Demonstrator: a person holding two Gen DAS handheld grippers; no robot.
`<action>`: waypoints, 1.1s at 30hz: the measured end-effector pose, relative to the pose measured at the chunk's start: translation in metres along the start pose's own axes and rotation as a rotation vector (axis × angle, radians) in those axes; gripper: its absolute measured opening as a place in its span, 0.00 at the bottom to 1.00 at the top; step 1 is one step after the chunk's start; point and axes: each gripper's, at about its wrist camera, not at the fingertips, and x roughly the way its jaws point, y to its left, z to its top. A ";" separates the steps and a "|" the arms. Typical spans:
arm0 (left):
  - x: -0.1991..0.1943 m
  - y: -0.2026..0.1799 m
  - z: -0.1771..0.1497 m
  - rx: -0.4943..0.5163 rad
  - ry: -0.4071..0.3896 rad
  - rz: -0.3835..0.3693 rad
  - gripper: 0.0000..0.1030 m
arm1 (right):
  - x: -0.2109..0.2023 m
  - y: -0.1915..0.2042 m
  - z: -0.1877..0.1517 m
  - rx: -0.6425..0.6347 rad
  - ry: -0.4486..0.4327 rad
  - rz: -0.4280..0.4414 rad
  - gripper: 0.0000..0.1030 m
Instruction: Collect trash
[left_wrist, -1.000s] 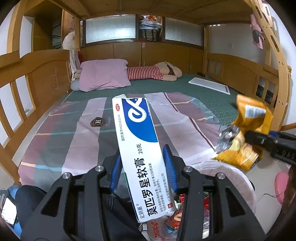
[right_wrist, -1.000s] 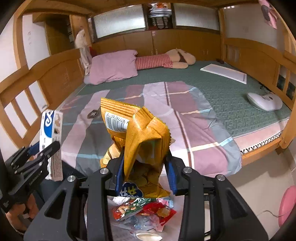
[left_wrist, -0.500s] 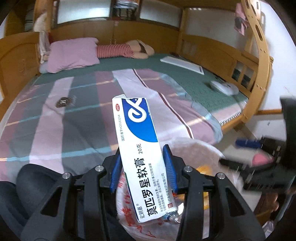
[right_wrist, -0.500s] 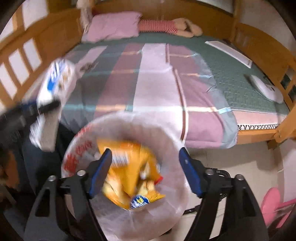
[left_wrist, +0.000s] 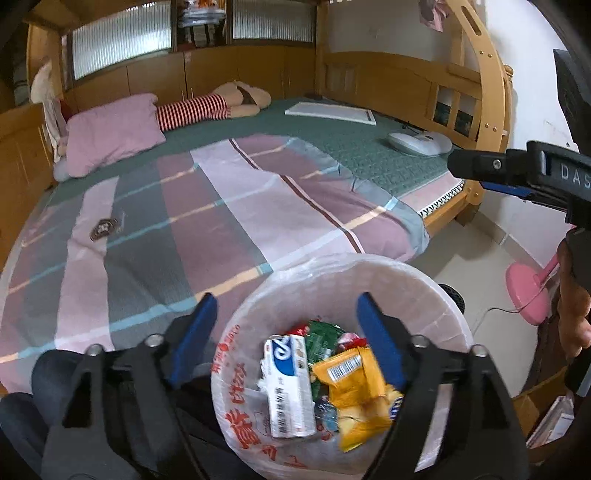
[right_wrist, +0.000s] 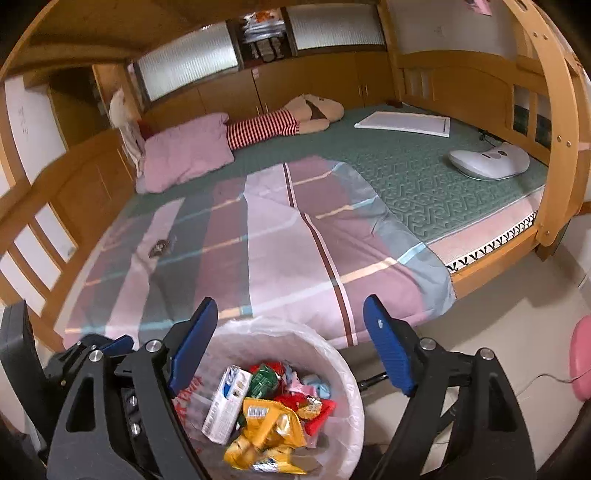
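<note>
A bin lined with a white plastic bag (left_wrist: 388, 273) stands on the floor by the bed. Inside lie the white-and-blue ointment box (left_wrist: 290, 384), the yellow snack bag (left_wrist: 360, 391) and other wrappers. My left gripper (left_wrist: 286, 332) is open and empty above the bin. My right gripper (right_wrist: 291, 332) is open and empty, above the bin's (right_wrist: 343, 365) far rim; the box (right_wrist: 225, 406) and yellow bag (right_wrist: 269, 432) show below it. The right gripper's side also shows at the right of the left wrist view (left_wrist: 517, 173).
The bed with a striped sheet (left_wrist: 207, 221), a pink pillow (left_wrist: 110, 133), a striped plush toy (left_wrist: 221, 103), a white board (left_wrist: 332, 110) and a white device (left_wrist: 417, 142) lies ahead. A pink object (left_wrist: 526, 291) sits on the floor at right. Wooden bed posts (left_wrist: 495, 122) frame the right side.
The right gripper opened first and dropped the yellow bag into the bin, then rose. The left gripper moved over the bin, opened and let the ointment box fall in.
</note>
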 end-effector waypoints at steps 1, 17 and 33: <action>-0.002 0.002 0.001 -0.001 -0.009 0.015 0.82 | -0.001 0.000 0.000 0.005 -0.004 -0.001 0.80; -0.093 0.052 0.036 -0.199 -0.218 0.365 0.96 | -0.035 0.076 -0.008 -0.207 -0.134 -0.022 0.96; -0.114 0.046 0.037 -0.209 -0.241 0.358 0.97 | -0.042 0.079 -0.007 -0.195 -0.181 -0.037 0.96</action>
